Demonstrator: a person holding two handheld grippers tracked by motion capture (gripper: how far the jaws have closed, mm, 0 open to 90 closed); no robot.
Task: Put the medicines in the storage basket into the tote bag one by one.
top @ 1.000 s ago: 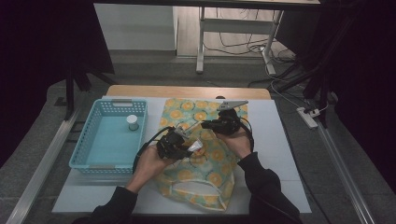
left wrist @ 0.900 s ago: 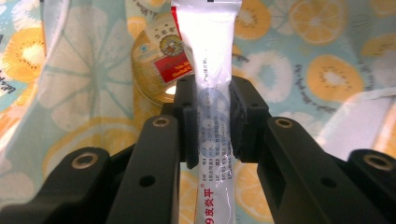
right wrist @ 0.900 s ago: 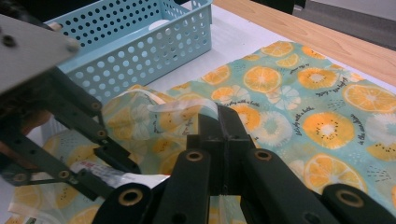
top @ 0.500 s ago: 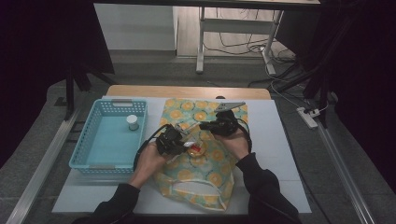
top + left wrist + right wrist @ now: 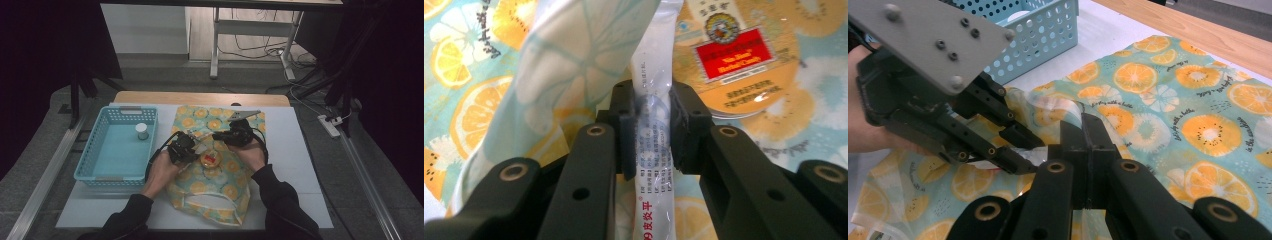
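Over the fruit-print bag, the left gripper pinches a clear sachet (long axis along its jaws); the right gripper, pressed together, clamps the bag's mouth just beside.

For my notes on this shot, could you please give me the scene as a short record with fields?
Left gripper: shut on a clear sachet
Right gripper: shut, pinching the cloth bag
Tin: round, red label, lying on the bag
Basket: blue, left of the bag, holds a small white jar
Table: white top
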